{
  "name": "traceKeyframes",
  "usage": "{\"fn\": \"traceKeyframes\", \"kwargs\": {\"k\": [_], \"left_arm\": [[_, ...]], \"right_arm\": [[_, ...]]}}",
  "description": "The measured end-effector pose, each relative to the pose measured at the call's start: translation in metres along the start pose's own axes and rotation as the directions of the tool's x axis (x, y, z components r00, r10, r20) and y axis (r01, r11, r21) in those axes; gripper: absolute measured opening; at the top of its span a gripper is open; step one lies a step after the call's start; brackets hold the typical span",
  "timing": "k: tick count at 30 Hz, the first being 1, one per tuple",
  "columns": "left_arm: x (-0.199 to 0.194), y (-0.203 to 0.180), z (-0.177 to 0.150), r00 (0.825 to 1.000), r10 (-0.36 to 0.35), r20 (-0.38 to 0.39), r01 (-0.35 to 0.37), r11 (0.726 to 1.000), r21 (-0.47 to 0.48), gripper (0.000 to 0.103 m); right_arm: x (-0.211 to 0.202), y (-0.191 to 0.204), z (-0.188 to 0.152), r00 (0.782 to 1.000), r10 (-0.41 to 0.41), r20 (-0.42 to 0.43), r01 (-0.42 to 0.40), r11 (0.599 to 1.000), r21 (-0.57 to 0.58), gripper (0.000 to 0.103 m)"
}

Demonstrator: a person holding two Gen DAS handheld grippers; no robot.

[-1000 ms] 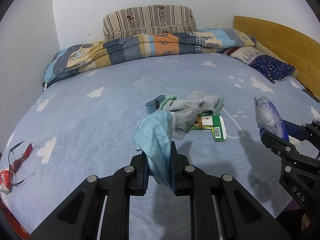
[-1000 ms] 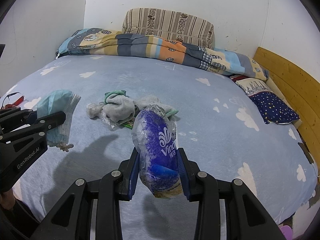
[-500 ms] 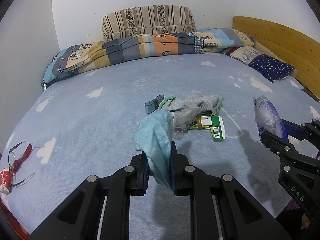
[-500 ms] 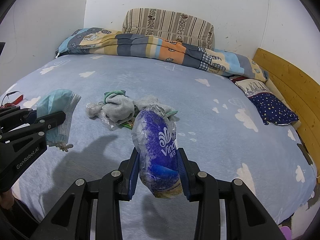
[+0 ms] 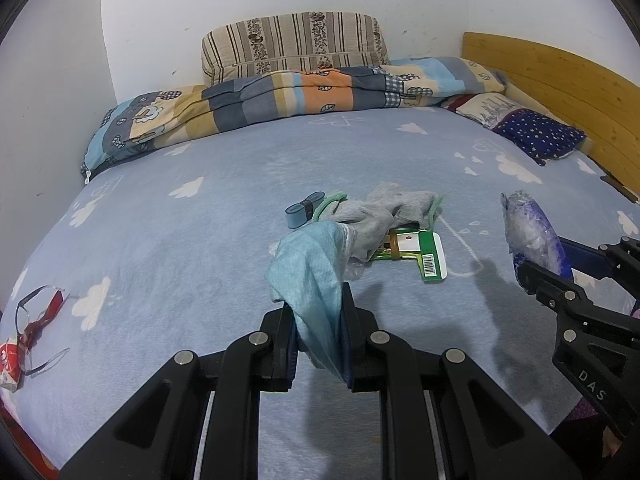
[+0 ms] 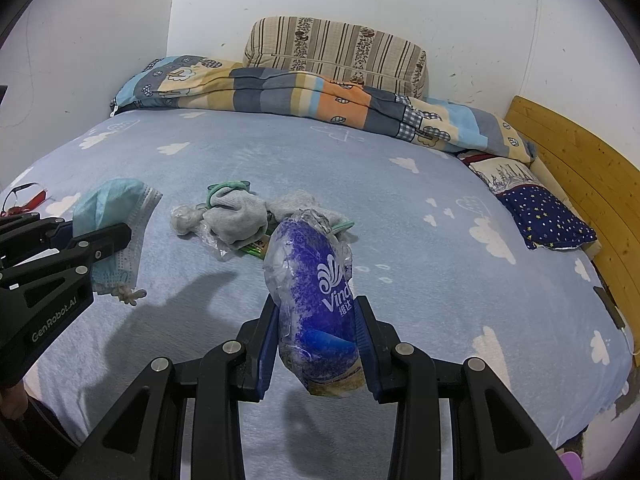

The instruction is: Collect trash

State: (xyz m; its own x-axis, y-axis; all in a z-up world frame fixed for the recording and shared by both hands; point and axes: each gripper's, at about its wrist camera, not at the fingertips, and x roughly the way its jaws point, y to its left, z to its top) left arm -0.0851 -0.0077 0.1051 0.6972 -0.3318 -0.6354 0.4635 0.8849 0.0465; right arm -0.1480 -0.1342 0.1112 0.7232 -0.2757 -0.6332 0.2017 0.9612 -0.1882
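Holding unchanged above the bed's point(image 5: 200, 240) near edge, left gripper point(image 5: 320, 344) clamps the face mask point(image 5: 316, 276), right gripper point(image 6: 316, 344) the tissue pack point(image 6: 316, 292) (both collected, none binned).

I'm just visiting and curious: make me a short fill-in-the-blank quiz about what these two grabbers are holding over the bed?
1. The left gripper is shut on a light blue face ____.
2. The right gripper pinches a crumpled ____ tissue pack.
3. The grey socks lie on the ____.
4. The striped pillow leans against the ____.

Missing words: mask; purple; bed; wall
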Motion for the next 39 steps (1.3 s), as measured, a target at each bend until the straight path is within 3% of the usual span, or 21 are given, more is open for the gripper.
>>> {"fn": "traceKeyframes", "kwargs": {"k": [18, 31, 34, 39], "left_arm": [[-0.005, -0.010, 0.000, 0.999, -0.036, 0.008, 0.036, 0.999, 0.022, 0.016], [-0.005, -0.011, -0.001, 0.999, -0.040, 0.010, 0.039, 0.999, 0.036, 0.016], [-0.007, -0.014, -0.002, 0.997, -0.070, 0.015, 0.069, 0.997, 0.044, 0.016], [-0.018, -0.030, 0.000, 0.982, -0.191, 0.007, 0.190, 0.979, 0.076, 0.016]], "right_arm": [[-0.003, -0.006, 0.000, 1.000, 0.001, 0.002, -0.001, 1.000, 0.015, 0.038], [-0.013, -0.012, -0.003, 0.998, -0.056, 0.021, 0.055, 0.998, 0.024, 0.038], [-0.015, -0.013, -0.004, 0.998, -0.054, 0.022, 0.053, 0.998, 0.033, 0.038], [-0.030, -0.030, -0.009, 1.000, 0.011, 0.011, -0.012, 0.991, 0.130, 0.038]]}}
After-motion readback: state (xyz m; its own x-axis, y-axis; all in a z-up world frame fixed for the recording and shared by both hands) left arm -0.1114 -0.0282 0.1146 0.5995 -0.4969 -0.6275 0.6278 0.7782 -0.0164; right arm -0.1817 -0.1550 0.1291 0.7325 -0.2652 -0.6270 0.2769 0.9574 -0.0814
